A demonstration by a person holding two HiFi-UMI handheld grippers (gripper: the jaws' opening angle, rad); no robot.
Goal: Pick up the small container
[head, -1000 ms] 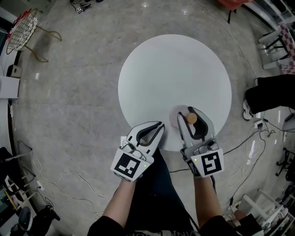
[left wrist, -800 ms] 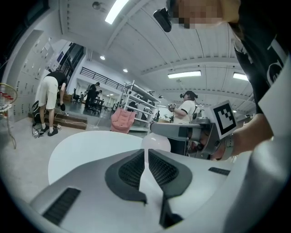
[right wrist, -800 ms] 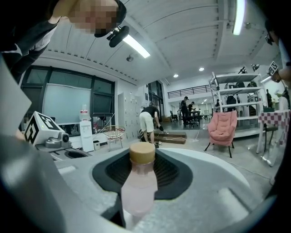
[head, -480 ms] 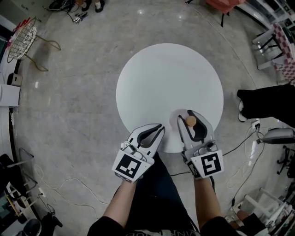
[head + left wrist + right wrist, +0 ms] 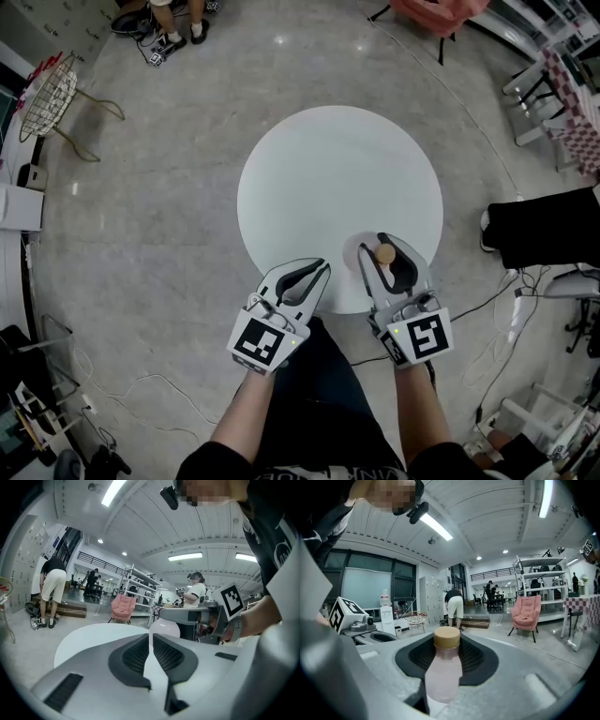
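Note:
The small container is a pale pink bottle (image 5: 443,674) with a tan wooden cap (image 5: 384,253). My right gripper (image 5: 383,259) is shut on its body, and it stands upright between the dark pads (image 5: 474,660) over the near edge of the round white table (image 5: 337,178). The bottle's bottom is hidden by the jaws. In the left gripper view the bottle (image 5: 165,626) shows at the middle right. My left gripper (image 5: 316,269) hovers beside it to the left, shut, its pads (image 5: 137,656) meeting with nothing between them.
A wire basket (image 5: 45,94) stands on the floor at far left and a pink armchair (image 5: 433,11) at the top. A person in black (image 5: 548,225) sits at the right, and another's feet (image 5: 173,33) show at top left. Cables (image 5: 511,309) trail on the floor.
Both grippers have risen together, the right one carrying the bottle. The table looks smaller and lower beneath them, and feet have come into view at top left.

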